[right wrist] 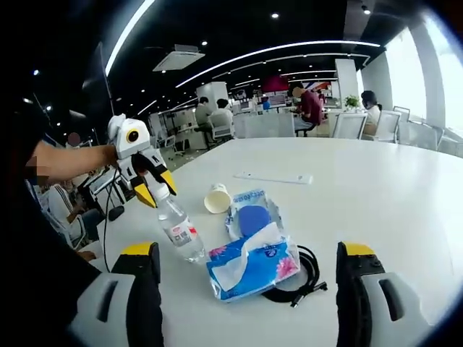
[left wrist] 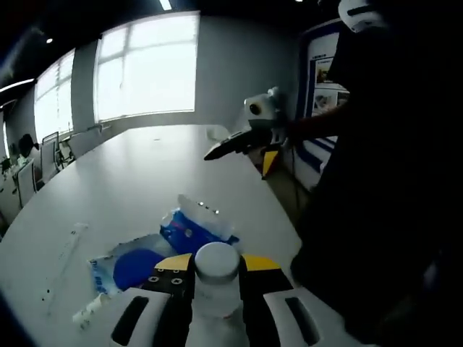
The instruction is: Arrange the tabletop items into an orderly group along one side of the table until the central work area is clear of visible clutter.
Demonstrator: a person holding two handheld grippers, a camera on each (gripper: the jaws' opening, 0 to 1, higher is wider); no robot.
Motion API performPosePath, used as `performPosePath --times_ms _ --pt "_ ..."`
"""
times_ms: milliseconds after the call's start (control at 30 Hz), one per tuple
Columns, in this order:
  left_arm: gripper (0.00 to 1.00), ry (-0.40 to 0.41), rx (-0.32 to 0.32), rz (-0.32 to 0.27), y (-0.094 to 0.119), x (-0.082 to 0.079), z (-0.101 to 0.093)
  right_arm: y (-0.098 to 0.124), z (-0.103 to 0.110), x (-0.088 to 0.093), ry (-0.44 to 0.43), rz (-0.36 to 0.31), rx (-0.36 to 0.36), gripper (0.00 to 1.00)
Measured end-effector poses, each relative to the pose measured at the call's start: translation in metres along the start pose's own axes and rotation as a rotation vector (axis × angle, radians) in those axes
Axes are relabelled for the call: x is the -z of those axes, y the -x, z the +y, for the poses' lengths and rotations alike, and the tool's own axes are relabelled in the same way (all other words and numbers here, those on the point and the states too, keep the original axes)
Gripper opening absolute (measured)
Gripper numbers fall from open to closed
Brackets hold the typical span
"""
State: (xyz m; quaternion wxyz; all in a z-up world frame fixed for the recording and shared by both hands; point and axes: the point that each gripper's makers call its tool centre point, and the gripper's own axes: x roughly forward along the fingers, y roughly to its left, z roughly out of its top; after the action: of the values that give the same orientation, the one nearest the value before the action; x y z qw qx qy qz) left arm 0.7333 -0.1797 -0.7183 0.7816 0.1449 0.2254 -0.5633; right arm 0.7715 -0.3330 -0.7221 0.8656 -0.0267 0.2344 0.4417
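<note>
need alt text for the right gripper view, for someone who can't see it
The left gripper clamps the neck of a tilted clear water bottle on a white table. Beside it lie a blue tissue pack, a blue-lidded packet, a tipped paper cup and a black cable. The right gripper frames them with open jaws.

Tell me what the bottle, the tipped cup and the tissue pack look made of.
Bottle: clear, glossy plastic, see-through with a white cap. Cup: probably matte paper, pale and opaque. Tissue pack: thin, shiny plastic film, blue print, crinkled, white tissue showing.
</note>
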Motion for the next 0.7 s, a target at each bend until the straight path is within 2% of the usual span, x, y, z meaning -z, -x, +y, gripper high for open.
performPosePath --times_ms 433,700 --pt "0.20 -0.007 -0.012 0.000 0.000 0.000 0.000 -0.001 0.003 0.012 -0.007 0.030 -0.001 0.97" --pt "0.19 0.018 -0.029 0.027 0.000 0.001 0.001 -0.004 0.000 0.009 -0.015 0.022 -0.008 0.96"
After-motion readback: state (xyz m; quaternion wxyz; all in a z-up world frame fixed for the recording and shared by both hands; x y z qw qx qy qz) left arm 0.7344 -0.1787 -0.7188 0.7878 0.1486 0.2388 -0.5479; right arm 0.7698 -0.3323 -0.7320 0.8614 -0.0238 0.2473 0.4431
